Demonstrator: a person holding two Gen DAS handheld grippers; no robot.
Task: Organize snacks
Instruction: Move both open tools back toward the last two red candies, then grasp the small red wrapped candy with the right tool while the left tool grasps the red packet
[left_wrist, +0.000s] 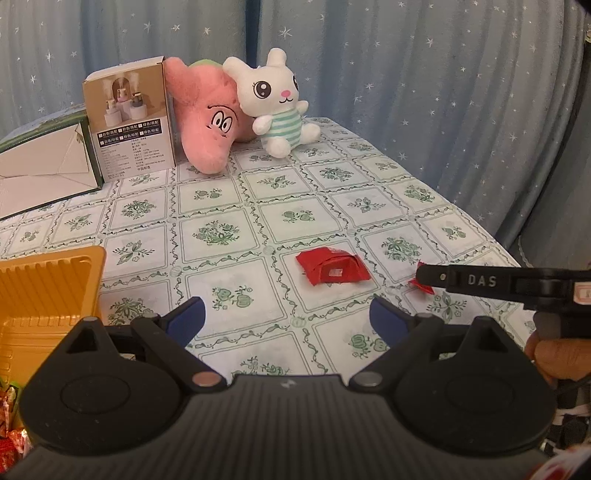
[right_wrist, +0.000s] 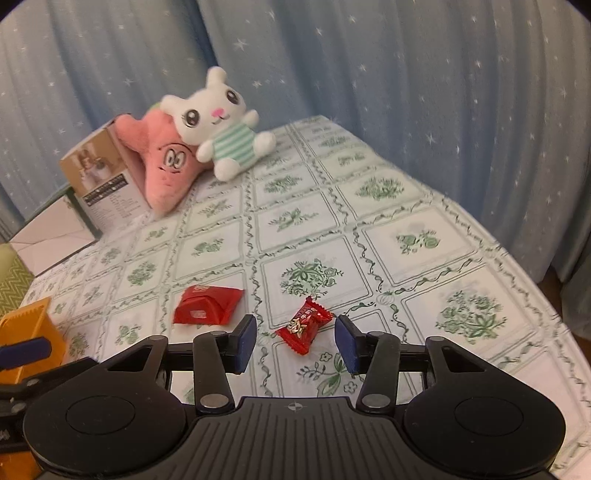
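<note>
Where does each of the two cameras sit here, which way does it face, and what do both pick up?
Left wrist: sits on the left gripper, faces forward and down over the tablecloth toward the flat red packet; shows its own open fingers, the right gripper and a hand.
Right wrist: sits on the right gripper, faces down at the red candy between its open fingers; the left gripper's finger shows at far left.
Shared: flat red packet, white rabbit toy, pink plush, box, orange tray.
</note>
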